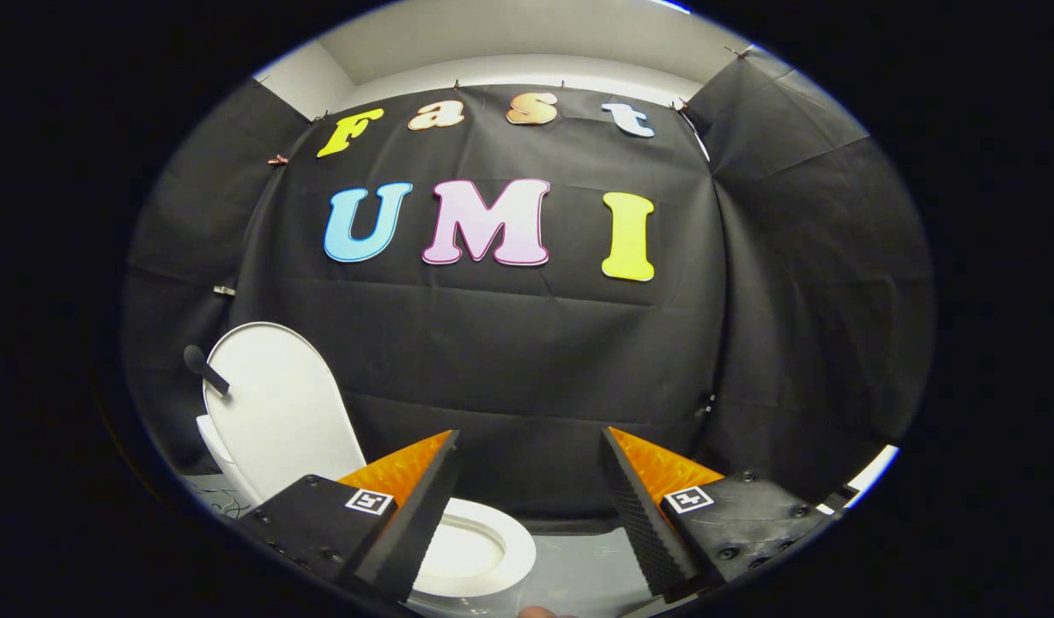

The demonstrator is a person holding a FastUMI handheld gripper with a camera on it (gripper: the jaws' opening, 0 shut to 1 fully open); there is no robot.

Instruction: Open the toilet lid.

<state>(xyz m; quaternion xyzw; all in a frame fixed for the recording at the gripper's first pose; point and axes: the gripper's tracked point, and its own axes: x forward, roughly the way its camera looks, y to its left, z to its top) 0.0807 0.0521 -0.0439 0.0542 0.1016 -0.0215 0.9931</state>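
With the fingers spread wide apart and nothing between them, the gripper (527, 446) is held above and slightly to the right of the toilet, looking toward the booth's black cloth wall (510, 343). Toilet lid (278, 412): white, oval, already raised; it stands up on edge, leaning back toward the cloth wall, its inner face turned toward the camera. It sits beyond and outboard of the left finger (411, 515), well clear of both fingers, with no contact. A dark rod-like handle with a rounded end (202, 367) juts from the lid's upper left edge at a slant; what it is fixed to I cannot tell. Toilet seat ring (493, 554): white, lying flat, partly hidden behind the left finger; its exposed arc and part of the bowl opening show in the gap between the two fingers, low down. Right finger (643, 515): ribbed inner face visible, nothing touching it; behind it lies pale grey floor (578, 575). Small square marker tags sit on the gripper body behind each finger, left (369, 501) and right (687, 499). A small part of the holding hand (540, 612) shows at the very bottom between the fingers. Above the cloth wall a pale wall and ceiling (527, 51) are in view.
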